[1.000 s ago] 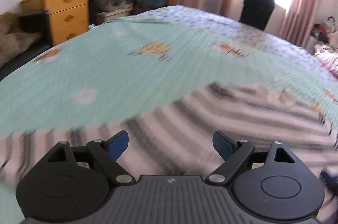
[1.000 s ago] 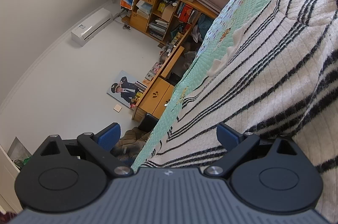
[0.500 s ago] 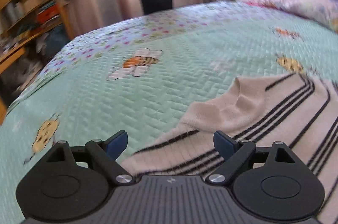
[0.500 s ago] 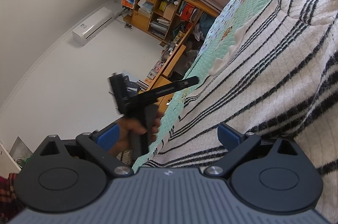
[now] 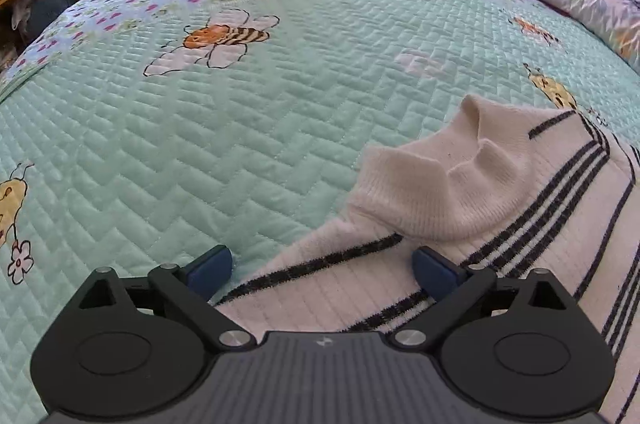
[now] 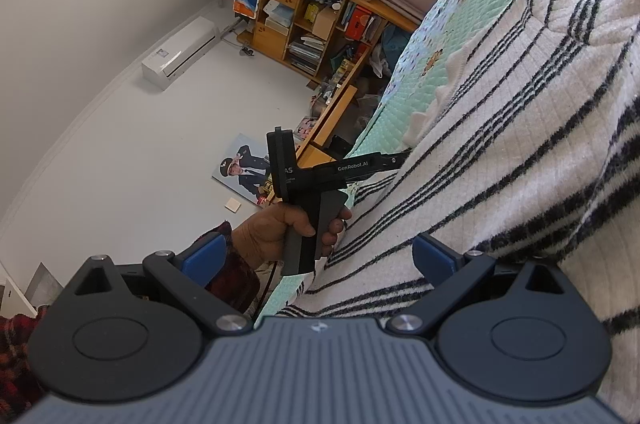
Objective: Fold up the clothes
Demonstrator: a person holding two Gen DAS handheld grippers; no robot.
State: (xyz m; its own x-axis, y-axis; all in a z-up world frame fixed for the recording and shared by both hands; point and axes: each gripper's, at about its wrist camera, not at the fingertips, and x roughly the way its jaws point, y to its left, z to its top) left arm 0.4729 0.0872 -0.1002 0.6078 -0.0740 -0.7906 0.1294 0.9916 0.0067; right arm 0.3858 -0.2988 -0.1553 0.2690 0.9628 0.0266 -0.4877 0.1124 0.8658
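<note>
Across the mint quilted bedspread (image 5: 248, 128) my left gripper (image 5: 322, 266) has swung over to the striped sweater's (image 5: 520, 224) shoulder beside its white collar (image 5: 432, 192), jaws wide and empty, while my right gripper (image 6: 316, 256), equally wide, waits at the sweater's near edge, so folding can begin.

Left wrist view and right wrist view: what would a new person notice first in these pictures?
First, the white knitted sweater with black stripes, lying flat on the mint-green quilted bedspread with printed bees, its collar toward the wooden headboard. The open left gripper hangs over the sweater's shoulder edge. In the right wrist view, a hand holds that gripper's handle beside the bed.
</note>
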